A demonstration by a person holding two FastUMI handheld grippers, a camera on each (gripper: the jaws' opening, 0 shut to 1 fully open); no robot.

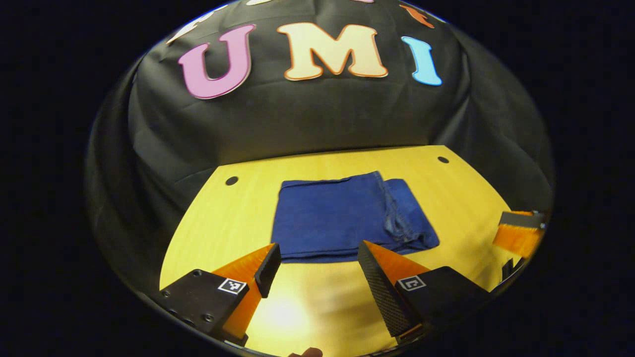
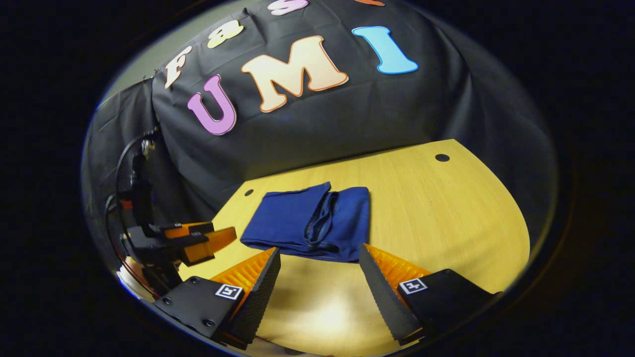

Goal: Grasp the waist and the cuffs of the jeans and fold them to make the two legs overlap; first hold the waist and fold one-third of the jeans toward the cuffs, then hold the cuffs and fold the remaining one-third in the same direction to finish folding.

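The dark blue jeans (image 1: 342, 218) lie folded into a compact rectangle in the middle of the yellow wooden table (image 1: 461, 188), with a narrower layer sticking out on the right side. My left gripper (image 1: 317, 258) hovers open just short of the near edge of the fold, nothing between its fingers. In the right gripper view the same folded jeans (image 2: 307, 223) lie ahead and slightly left, and my right gripper (image 2: 320, 260) is open and empty near their front edge. The other gripper (image 2: 198, 240) shows far left in that view; the other gripper (image 1: 518, 233) also shows at the left gripper view's right edge.
Two small dark holes (image 1: 231, 180) (image 1: 443, 159) mark the table's far corners. Black cloth hangs close behind the table. Bare wood stretches to the right of the jeans (image 2: 446, 218) and in front of them.
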